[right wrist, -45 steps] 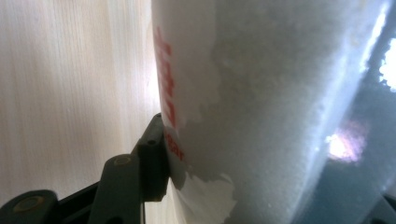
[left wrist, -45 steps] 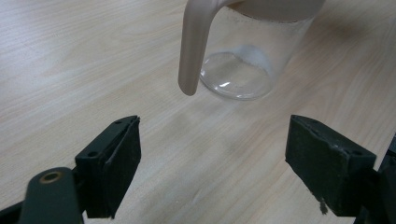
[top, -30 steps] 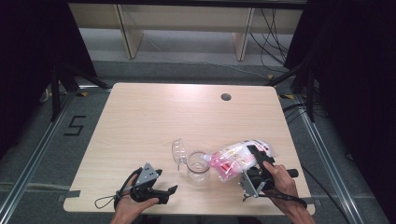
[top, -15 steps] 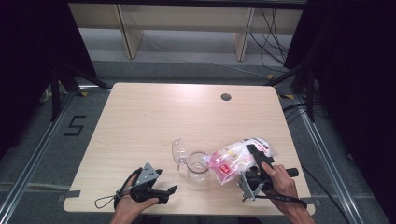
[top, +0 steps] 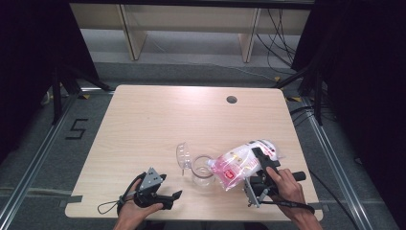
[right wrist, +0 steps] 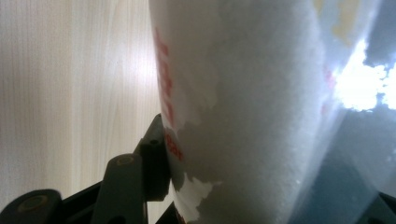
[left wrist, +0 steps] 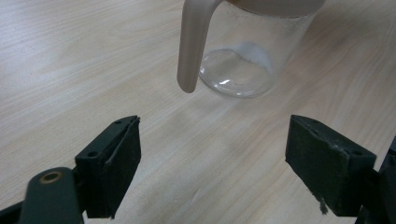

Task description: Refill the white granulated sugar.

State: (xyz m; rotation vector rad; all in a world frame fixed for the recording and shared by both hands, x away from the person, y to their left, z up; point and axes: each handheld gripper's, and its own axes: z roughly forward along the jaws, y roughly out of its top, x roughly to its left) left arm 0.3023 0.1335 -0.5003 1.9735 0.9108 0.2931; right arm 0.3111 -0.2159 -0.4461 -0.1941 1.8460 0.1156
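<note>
Bag: we see a clear pouch of white grains with pink print, tilted, mouth end over the glass pitcher, near the tabletop's front edge, right of centre.
Right gripper: jaws about half closed, clamped on the bag's body; we see 1 jaw pressing its side in the right gripper view.
Left gripper: jaws wide apart, holding nothing, low over the front-left edge, pointing toward the pitcher.
Lid: clear lid lies just beside the pitcher.
</note>
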